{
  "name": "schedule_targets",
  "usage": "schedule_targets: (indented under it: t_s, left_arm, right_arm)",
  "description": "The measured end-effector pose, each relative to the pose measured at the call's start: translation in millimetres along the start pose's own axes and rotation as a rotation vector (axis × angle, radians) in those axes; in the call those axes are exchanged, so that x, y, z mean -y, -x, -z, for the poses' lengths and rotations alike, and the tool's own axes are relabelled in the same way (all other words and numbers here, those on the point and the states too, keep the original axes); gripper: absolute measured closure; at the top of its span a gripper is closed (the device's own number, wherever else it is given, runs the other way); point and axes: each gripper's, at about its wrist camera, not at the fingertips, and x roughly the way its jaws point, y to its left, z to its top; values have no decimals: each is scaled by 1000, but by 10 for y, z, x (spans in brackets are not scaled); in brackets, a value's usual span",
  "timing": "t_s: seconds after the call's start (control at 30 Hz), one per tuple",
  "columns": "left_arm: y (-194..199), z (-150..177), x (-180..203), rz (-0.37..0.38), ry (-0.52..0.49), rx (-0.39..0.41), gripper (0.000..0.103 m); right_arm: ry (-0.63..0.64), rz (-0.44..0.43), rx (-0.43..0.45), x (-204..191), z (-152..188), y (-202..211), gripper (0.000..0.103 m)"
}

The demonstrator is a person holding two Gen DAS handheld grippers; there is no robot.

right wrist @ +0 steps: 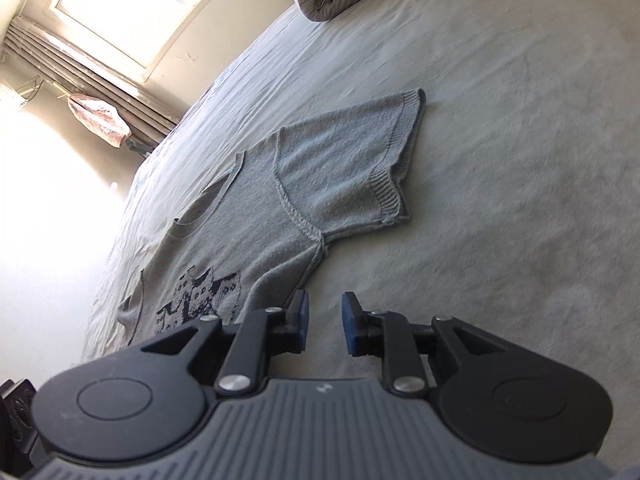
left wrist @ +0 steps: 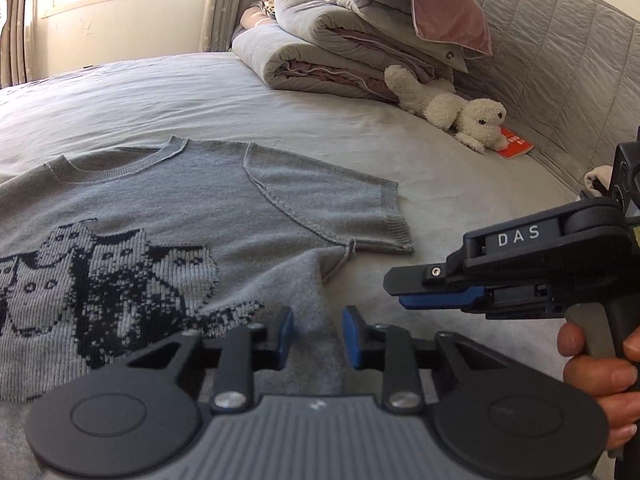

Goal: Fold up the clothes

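The sweater (left wrist: 168,216), grey knit with a dark cat pattern on the chest, lies spread flat on the bed (left wrist: 280,112), its neckline toward the far side and one short sleeve (left wrist: 332,196) stretched out to the right. We see a raised fold of its side hem running up between the blue pads of the left tongs (left wrist: 318,334). The pads stand close on either side of that fold, and we cannot tell whether they pinch it or merely flank it.

In the right wrist view, the right tongs (right wrist: 325,324) are parted, with only bare sheet in the gap. The sweater's lower edge lies just beside their left pad, apart from it. From the left wrist view, we see these tongs from the side, held by a hand (left wrist: 600,364), hovering to the right of the sweater.

Farther off, folded quilts (left wrist: 344,40) are stacked at the headboard (left wrist: 560,40), with a white plush toy (left wrist: 452,108) and a red booklet (left wrist: 516,144) beside them.
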Motion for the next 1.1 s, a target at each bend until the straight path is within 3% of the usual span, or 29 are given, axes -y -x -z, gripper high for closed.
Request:
schedule_targets:
  t_s: [0.1, 0.2, 0.33, 0.57, 0.83, 1.0, 1.1]
  left_arm:
    - [-35, 35, -222, 60, 125, -12, 99]
    - [-36, 92, -569, 148, 327, -2, 99]
    - [-5, 158, -823, 133, 413, 16, 99]
    - [-64, 220, -822, 124, 374, 15, 99]
    - [-78, 233, -876, 134, 358, 15, 96]
    - [-56, 201, -789, 100, 301, 14, 95]
    - [-37, 159, -677, 75, 252, 12, 92]
  right_arm:
    - [-43, -77, -39, 22, 46, -70, 80]
    - [-64, -131, -82, 24, 66, -157, 80]
    - [-45, -125, -105, -30, 58, -269, 80]
    - [-33, -153, -69, -125, 12, -435, 71]
    - [46, -141, 43, -193, 31, -648, 71]
    - [77, -140, 51, -185, 1, -565, 88]
    - [56, -162, 69, -158, -60, -461, 94]
